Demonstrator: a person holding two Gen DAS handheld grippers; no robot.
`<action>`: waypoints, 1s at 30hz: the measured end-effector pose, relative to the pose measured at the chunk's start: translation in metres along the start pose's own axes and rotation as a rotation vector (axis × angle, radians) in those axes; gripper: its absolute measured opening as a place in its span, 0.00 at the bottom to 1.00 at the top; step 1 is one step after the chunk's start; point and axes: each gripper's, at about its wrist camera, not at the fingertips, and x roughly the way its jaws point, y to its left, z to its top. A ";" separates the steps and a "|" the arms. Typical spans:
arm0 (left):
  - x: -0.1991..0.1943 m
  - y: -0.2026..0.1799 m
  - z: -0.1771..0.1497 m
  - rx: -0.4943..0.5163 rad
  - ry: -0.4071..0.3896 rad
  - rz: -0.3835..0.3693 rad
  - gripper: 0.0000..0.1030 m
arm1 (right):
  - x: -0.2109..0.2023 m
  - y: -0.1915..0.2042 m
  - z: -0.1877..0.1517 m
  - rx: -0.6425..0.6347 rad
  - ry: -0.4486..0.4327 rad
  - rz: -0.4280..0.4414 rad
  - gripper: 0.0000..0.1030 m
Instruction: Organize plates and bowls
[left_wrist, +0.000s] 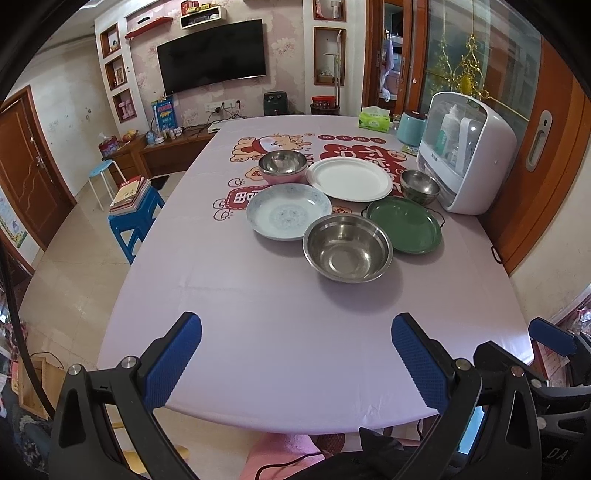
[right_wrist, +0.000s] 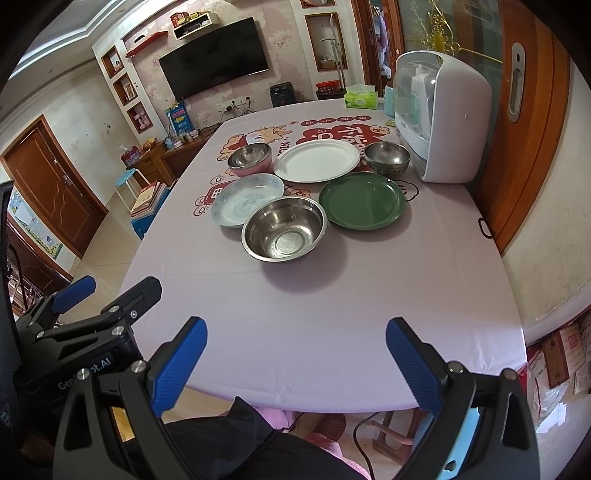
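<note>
**Six dishes grouped mid-bench, both tools wide and empty**

The left tool (left_wrist: 296, 341) and right tool (right_wrist: 296, 345) hover over the near edge of the bench (right_wrist: 332, 295), jaws spread wide, gripping nothing. The left tool's body carries partly hidden white lettering ending "ot.AI". Red characters on the cloth lie partly under the white plate (right_wrist: 317, 160).

Before it sit the patterned plate (right_wrist: 245, 201), green plate (right_wrist: 364, 202) and large steel bowl (right_wrist: 283, 233); a pink bowl (right_wrist: 250, 158) and small steel bowl (right_wrist: 388, 157) flank it. A white cabinet (right_wrist: 443, 118) stands just beside the small bowl.

Black-framed left gripper (left_wrist: 296, 354) and right gripper (right_wrist: 296, 360), blue textured pads, silver screws.
</note>
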 end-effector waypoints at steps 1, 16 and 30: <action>-0.001 0.001 -0.001 -0.005 0.001 -0.004 0.99 | 0.000 0.000 -0.001 0.000 0.001 -0.001 0.95; -0.002 0.004 -0.014 -0.007 0.022 -0.024 0.99 | 0.002 0.003 -0.017 0.014 0.020 0.000 0.95; 0.022 0.019 0.007 0.034 0.076 -0.064 0.99 | 0.015 0.001 0.001 0.123 0.041 -0.016 0.95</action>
